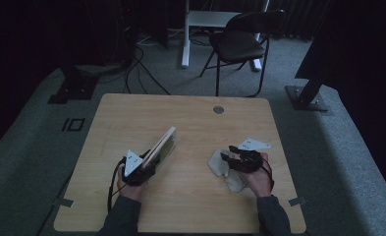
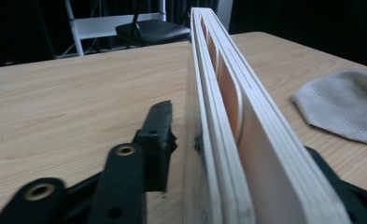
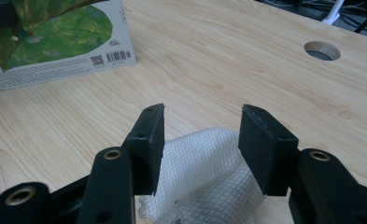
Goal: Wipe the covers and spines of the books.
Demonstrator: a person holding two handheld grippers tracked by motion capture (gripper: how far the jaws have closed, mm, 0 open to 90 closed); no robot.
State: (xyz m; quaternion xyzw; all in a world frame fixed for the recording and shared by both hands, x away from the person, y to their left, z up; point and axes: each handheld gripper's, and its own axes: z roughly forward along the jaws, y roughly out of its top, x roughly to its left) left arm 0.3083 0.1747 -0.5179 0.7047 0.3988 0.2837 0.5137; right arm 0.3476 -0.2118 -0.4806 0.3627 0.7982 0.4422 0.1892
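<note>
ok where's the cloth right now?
In the high view the white cloth lies on the table's right half, under the right gripper, whose open jaws straddle it; the wooden board stands to its left.

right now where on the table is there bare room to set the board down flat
The far strip between the board and the round hole is bare, and so is the near edge of the table between the forearms. It is crowded at the right, where the cloth lies.

Dark grey long sleeves on both forearms. 2 black grippers, left gripper (image 1: 149,158) and right gripper (image 1: 228,152), each topped by a pale grey 3-cornered plate. Brass-ringed screw holes along black jaw arms; black cable trailing from left.
</note>
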